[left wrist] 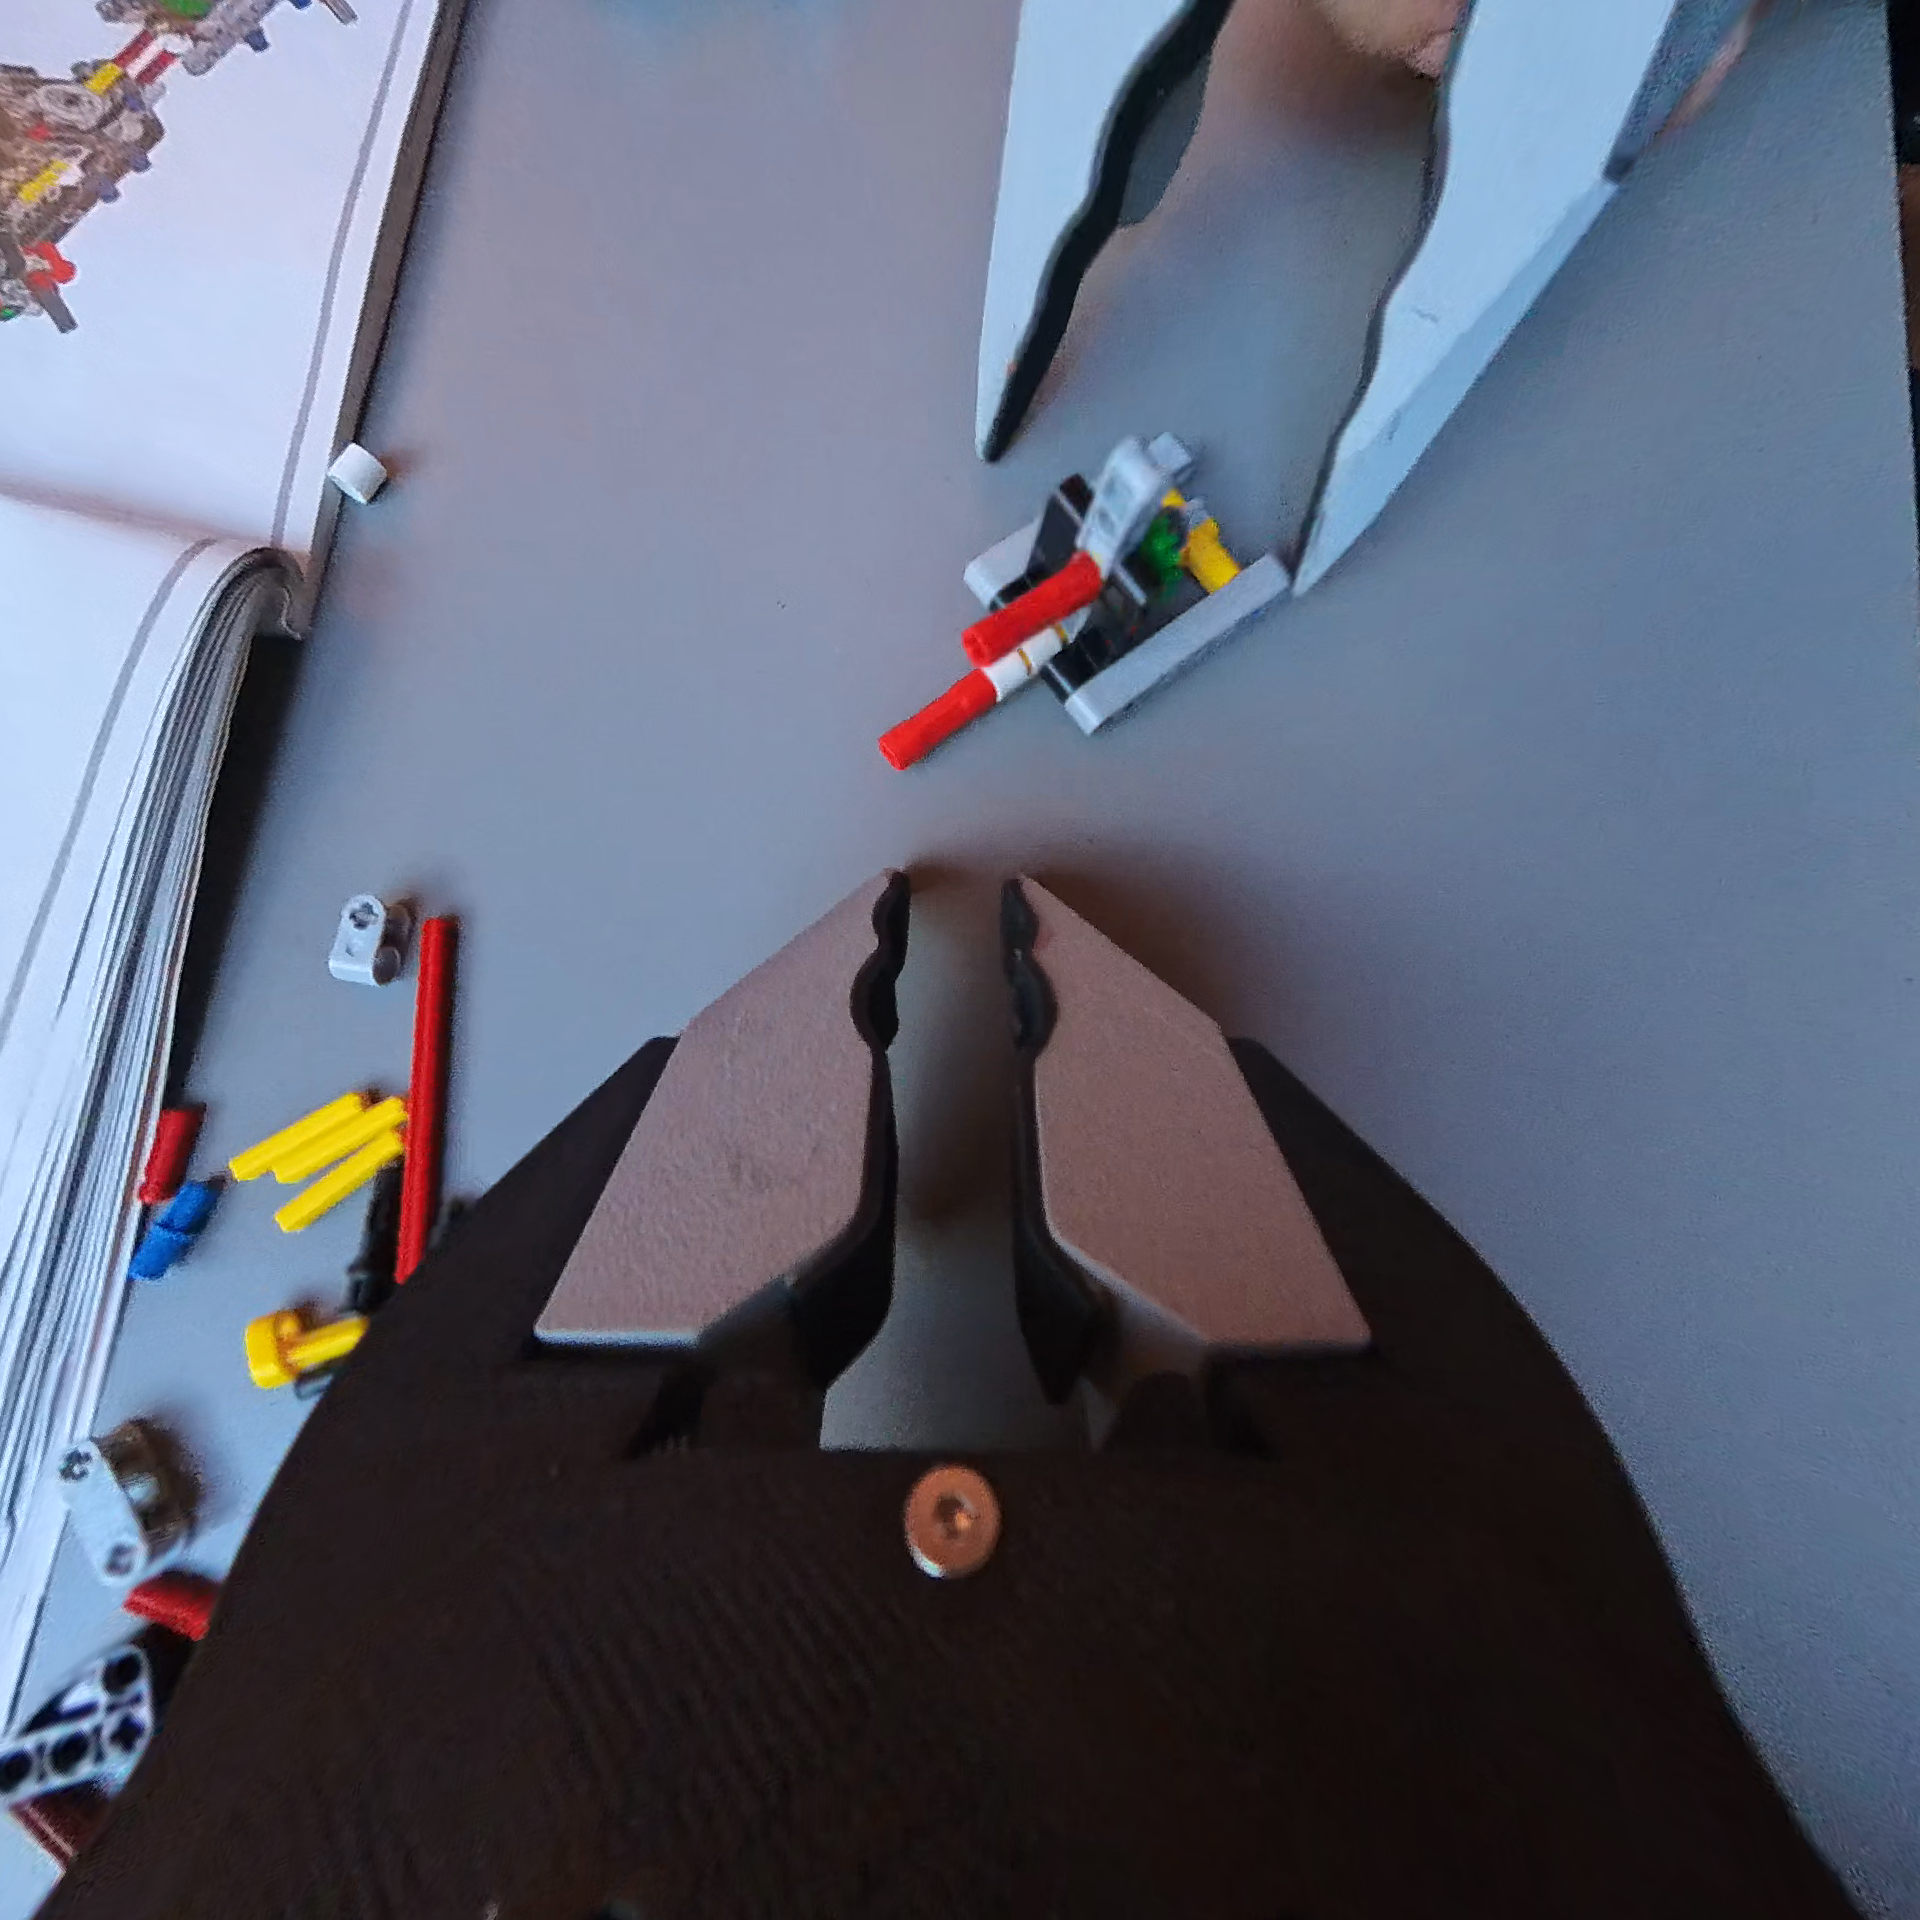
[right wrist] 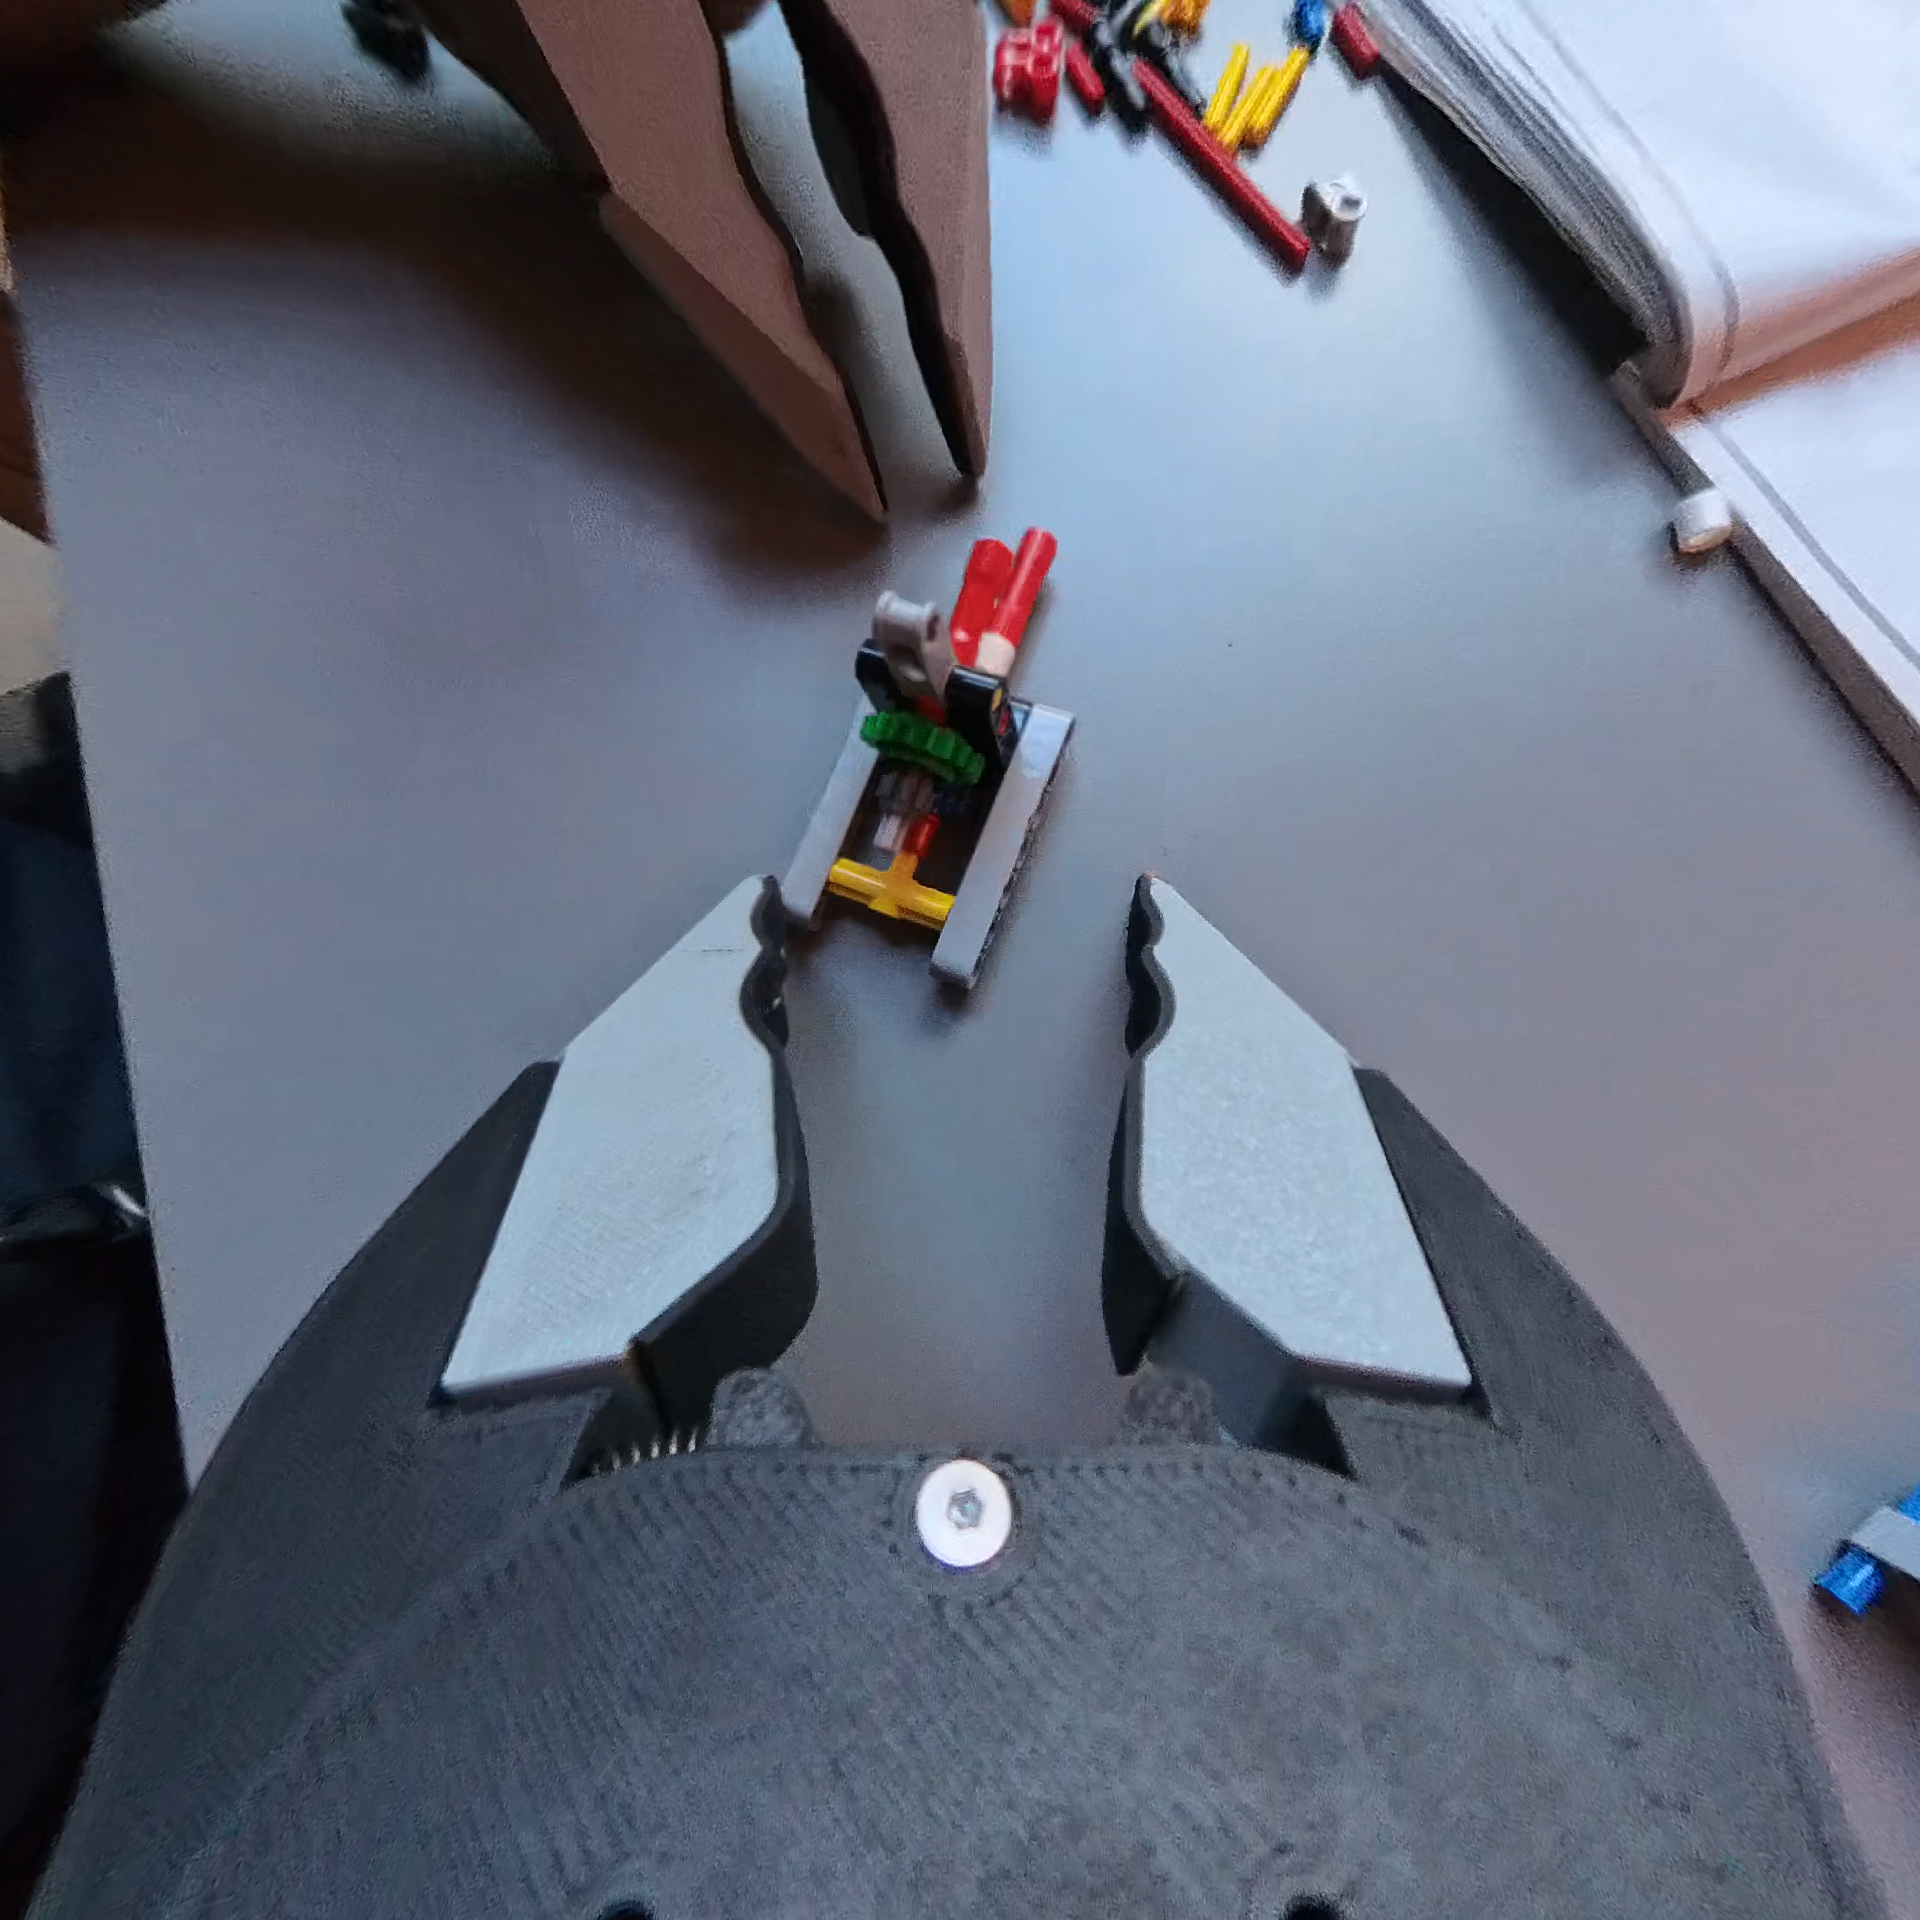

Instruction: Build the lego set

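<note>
Two grippers flank the small brick assembly [right wrist: 925, 790] mid-frame on the grey table [right wrist: 1351, 831]: right gripper [right wrist: 956, 904] jaws wide apart, one fingertip touching its frame; left gripper [left wrist: 956, 894] narrowly parted, empty, set back.

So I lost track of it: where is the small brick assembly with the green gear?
The brick assembly lies on the grey table, just ahead of the open right gripper, near its left fingertip, with the left gripper beyond it.
</note>
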### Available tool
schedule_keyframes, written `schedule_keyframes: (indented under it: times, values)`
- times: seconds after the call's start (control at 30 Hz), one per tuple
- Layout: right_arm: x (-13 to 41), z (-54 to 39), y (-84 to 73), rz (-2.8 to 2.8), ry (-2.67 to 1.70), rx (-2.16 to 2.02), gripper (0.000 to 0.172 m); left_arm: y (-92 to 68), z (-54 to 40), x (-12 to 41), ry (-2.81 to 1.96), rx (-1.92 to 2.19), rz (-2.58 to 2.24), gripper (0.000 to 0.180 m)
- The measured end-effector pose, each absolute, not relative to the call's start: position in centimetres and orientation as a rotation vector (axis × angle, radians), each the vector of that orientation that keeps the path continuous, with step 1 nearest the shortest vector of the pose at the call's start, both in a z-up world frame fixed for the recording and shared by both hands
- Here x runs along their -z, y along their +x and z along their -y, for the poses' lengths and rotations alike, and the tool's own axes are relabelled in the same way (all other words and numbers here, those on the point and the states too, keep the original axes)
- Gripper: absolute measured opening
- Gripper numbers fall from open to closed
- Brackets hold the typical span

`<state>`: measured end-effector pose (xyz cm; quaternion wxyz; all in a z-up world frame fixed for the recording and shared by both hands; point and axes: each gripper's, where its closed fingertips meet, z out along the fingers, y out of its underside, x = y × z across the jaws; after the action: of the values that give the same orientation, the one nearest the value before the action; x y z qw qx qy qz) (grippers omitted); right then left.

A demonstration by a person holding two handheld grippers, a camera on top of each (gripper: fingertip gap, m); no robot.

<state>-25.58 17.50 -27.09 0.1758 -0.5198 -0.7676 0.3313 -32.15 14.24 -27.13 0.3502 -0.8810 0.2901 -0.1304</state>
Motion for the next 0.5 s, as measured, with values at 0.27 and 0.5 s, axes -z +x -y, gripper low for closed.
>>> schedule_keyframes:
  times: [0.27,0.5]
  values:
    - [27.2,-17.2,-25.9,2.195,-1.420,-0.936,0.055,-30.9,-15.1,26.9,-2.271,0.543,-0.789,0.024]
    - [27.0,-16.9,-25.6,2.257,-1.280,-1.057,0.054,-28.6,-14.0,26.8,-2.224,0.610,-0.921,0.045]
